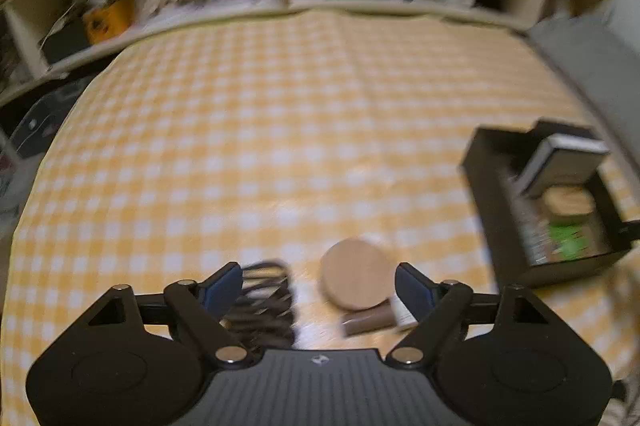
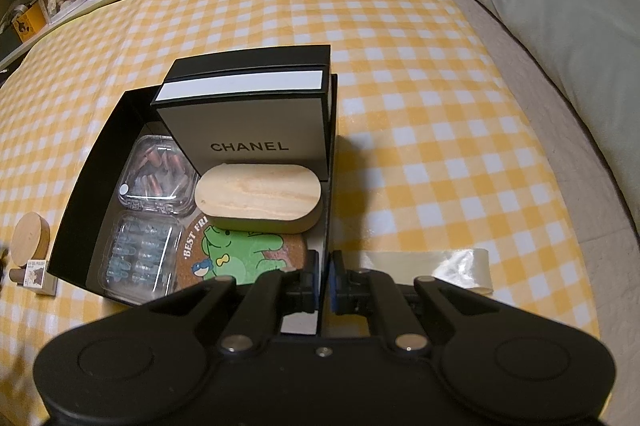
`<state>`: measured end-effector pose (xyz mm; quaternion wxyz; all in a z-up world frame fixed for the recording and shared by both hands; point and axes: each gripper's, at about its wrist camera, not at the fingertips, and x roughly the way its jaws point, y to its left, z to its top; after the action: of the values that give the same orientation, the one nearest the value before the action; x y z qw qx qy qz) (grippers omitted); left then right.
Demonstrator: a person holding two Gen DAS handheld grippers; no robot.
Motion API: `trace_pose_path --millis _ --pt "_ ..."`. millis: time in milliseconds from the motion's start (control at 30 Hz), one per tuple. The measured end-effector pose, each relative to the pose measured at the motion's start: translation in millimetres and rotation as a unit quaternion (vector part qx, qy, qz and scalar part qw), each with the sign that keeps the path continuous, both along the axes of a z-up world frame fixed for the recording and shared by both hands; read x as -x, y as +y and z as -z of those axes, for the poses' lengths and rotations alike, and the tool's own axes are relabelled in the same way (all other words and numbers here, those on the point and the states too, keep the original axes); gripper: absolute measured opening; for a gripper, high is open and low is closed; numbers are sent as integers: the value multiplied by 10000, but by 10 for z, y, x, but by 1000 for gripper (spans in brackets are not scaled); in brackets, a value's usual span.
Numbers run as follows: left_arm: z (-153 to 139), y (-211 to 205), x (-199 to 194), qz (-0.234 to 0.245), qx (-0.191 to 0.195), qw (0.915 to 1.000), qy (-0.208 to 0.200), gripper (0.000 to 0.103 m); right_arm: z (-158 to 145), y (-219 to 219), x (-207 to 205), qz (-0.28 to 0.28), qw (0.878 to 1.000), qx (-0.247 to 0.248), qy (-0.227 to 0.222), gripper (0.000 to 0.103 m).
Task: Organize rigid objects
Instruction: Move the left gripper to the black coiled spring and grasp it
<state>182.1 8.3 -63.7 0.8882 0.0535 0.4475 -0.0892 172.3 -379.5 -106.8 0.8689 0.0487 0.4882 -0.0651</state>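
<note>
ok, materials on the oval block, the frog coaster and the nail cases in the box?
Oval block: looks like pale unfinished wood, matte, grain streaks visible.
Frog coaster: likely cork, speckled brown rim, with a printed green top.
Nail cases: clear glossy plastic, contents show through, glare on the lids.
Box: probably matte black cardboard.

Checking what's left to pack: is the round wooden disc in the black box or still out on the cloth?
Out. The round wooden disc lies on the checked cloth, apart from the black box.
</note>
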Motion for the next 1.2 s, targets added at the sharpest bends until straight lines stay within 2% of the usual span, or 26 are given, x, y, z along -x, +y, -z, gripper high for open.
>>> trace_pose_path --millis 233,367,667,833,967,1200 --pt "241 176 -142 -334 -355 9982 346 78 -2 12 -5 1 10000 6 8 5" --pt "350 302 -197 -406 -422 9970 510 80 9 11 6 -30 10000 34 22 5" --pt "465 586 -316 -485 46 9962 718 79 16 -2 8 -21 10000 -1 26 5" --pt "563 895 -354 -537 282 9947 834 79 1 -20 4 6 10000 -55 19 5" --pt "611 1078 -387 -516 426 9934 931 75 -35 -27 11 42 9999 -88 -31 5" --pt "642 970 -353 -363 370 9929 1071 74 -105 -47 45 134 9996 -154 -168 5"
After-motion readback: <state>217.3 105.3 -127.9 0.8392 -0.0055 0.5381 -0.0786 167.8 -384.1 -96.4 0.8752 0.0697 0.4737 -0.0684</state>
